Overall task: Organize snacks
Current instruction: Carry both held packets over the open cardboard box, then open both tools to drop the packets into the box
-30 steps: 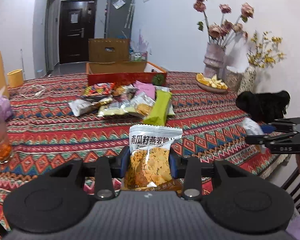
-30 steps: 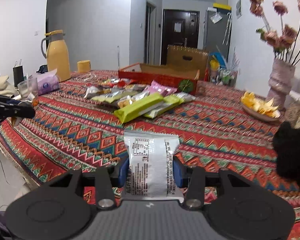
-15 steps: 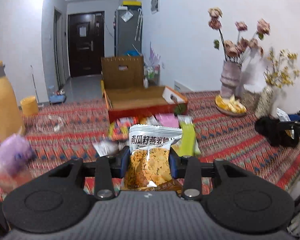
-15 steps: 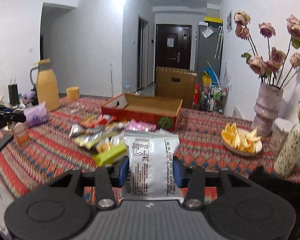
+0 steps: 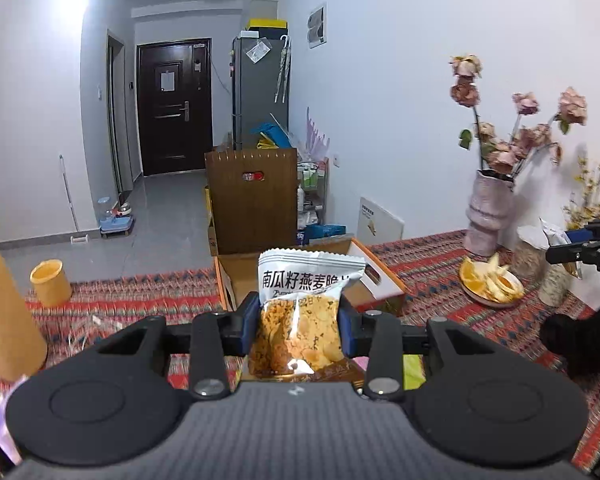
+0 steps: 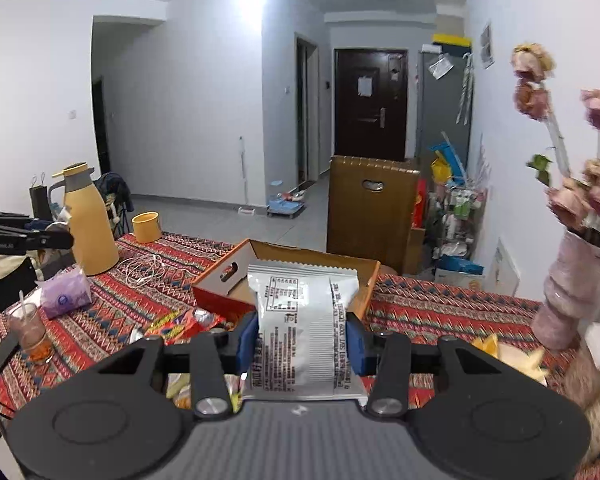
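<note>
– So what is changing across the surface (image 6: 440, 304)?
– Both views are rising and closing on the cardboard tray (image 6: 216, 280) at its far edge; the loose snacks are dropping below the frame, so the carry seems nearly over.
– And the grippers?
– The left gripper (image 5: 299, 326) is pinching the crisp packet (image 5: 300, 304) narrowly; the right gripper (image 6: 302, 340) is clamping the white packet (image 6: 302, 320), both packets hanging over the tray's near wall.
</note>
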`<state>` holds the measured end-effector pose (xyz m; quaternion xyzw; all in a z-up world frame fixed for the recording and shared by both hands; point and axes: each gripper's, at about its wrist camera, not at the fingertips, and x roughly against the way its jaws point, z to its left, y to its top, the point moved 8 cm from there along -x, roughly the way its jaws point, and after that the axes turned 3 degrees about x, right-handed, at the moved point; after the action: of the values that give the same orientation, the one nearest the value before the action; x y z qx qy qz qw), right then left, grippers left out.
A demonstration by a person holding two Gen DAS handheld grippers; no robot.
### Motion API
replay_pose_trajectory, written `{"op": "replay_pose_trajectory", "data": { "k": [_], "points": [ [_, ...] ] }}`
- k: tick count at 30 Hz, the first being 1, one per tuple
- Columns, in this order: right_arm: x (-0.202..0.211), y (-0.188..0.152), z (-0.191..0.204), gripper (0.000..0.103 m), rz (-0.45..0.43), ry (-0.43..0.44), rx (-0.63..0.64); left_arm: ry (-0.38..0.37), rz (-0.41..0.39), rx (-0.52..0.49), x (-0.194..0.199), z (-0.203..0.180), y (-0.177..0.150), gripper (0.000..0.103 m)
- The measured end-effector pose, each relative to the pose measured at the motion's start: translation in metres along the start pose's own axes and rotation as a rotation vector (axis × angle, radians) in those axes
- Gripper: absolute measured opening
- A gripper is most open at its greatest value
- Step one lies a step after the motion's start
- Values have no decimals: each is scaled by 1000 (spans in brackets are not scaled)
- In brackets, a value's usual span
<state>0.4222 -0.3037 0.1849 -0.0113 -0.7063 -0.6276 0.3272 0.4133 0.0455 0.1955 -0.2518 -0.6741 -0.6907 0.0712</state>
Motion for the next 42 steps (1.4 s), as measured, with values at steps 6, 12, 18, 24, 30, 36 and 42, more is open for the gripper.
{"op": "replay_pose_trajectory", "data": {
  "k": [6, 12, 18, 24, 30, 36, 42],
  "points": [
    [-81, 57, -29, 44, 32, 30, -31, 35, 17, 39, -86, 23, 46, 39],
    [-181, 99, -57, 44, 44, 29, -74, 53, 33, 83, -178, 43, 75, 39],
    [-304, 109, -72, 44, 118, 3, -110, 64, 129, 157, -275, 62, 66, 39],
    [-415, 60, -80, 44, 259, -92, -114, 112, 271, 171, -372, 76, 22, 39],
    [-476, 19, -93, 46, 341, -193, -76, 227, 270, 111, -425, 94, -26, 42],
    [-493, 0, -85, 75, 335, -200, -27, 264, 183, -9, -422, 85, -27, 61],
    [-474, -7, -79, 80, 302, -241, -33, 250, 211, -6, -423, 84, -28, 65]
  ]
}}
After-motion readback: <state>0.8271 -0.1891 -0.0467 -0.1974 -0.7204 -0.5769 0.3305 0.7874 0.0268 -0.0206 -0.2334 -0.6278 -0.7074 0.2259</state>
